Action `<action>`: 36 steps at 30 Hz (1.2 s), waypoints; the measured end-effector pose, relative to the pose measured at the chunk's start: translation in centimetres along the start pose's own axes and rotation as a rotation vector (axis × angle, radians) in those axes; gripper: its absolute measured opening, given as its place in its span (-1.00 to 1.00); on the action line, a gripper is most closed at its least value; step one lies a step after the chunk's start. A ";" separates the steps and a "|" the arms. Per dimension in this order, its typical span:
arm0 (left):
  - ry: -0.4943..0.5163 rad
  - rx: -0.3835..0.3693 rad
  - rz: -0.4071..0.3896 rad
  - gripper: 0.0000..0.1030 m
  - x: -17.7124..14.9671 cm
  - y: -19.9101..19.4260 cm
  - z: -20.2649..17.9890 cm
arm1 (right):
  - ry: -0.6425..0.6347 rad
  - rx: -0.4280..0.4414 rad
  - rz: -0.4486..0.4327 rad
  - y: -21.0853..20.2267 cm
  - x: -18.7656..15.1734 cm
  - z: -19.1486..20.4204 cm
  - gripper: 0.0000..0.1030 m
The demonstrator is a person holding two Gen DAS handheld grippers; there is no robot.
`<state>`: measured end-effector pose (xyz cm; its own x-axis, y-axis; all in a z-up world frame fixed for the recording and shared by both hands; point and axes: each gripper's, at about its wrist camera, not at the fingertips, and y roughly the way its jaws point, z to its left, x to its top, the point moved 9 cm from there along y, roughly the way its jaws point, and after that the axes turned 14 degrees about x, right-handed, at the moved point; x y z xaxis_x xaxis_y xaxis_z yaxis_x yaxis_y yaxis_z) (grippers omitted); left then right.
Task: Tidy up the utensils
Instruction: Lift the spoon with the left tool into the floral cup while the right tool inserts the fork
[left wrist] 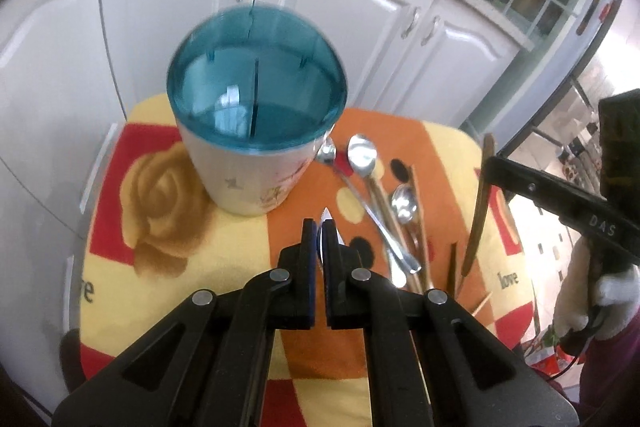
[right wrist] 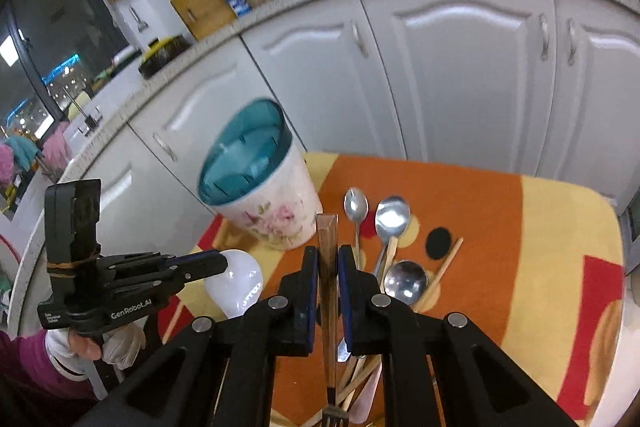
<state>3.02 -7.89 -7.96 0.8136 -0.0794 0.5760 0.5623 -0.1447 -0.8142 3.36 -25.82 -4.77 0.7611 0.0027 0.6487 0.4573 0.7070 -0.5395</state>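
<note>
Fork [right wrist: 329,267] stiff, slick, clamped mid-handle in right tool [right wrist: 328,259]; left tool [left wrist: 319,227] pinches white plastic spoon [right wrist: 236,283], light, likely brittle; holder [left wrist: 256,99] ahead.

Holder [right wrist: 260,183]: white floral cup, teal divided insert, upright, ahead-left of right tongs. White spoon [right wrist: 236,285] clamped in left tongs. Brown-handled fork [right wrist: 328,267] clamped in right. Steel spoons [right wrist: 390,223] lie ahead-right.

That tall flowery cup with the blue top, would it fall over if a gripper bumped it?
The utensil holder could tip: it looks tall and narrower at its base, and it stands on a soft cloth. It looks like light plastic, so a nudge near the blue rim would probably rock or slide it.
</note>
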 end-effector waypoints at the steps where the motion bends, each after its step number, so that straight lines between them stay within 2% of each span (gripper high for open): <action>1: -0.003 -0.002 -0.012 -0.98 0.4 -0.6 0.0 | -0.004 0.001 -0.012 -0.7 0.0 0.1 -0.82; 10: -0.027 0.005 -0.091 -0.98 3.1 -3.8 0.6 | -0.062 -0.005 -0.081 -2.2 2.1 2.4 -0.82; 18: -0.071 0.015 -0.151 -0.98 5.6 -6.1 2.1 | -0.141 0.009 -0.151 -3.8 5.9 5.5 -0.82; 24: -0.107 0.049 -0.231 -0.98 8.9 -8.2 4.3 | -0.216 0.006 -0.190 -5.0 9.9 8.1 -0.82; 30: -0.126 0.140 -0.308 -0.98 13.0 -8.3 6.6 | -0.305 0.003 -0.240 -5.8 14.5 11.2 -0.82; 36: -0.122 0.244 -0.349 -0.98 15.6 -6.1 8.0 | -0.349 -0.027 -0.265 -3.1 17.6 12.2 -0.82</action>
<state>13.51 -0.33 5.41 0.5719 0.0523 0.8186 0.8130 0.0965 -0.5742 9.72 -19.35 14.88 0.4171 0.0660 0.9065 0.6308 0.6970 -0.3410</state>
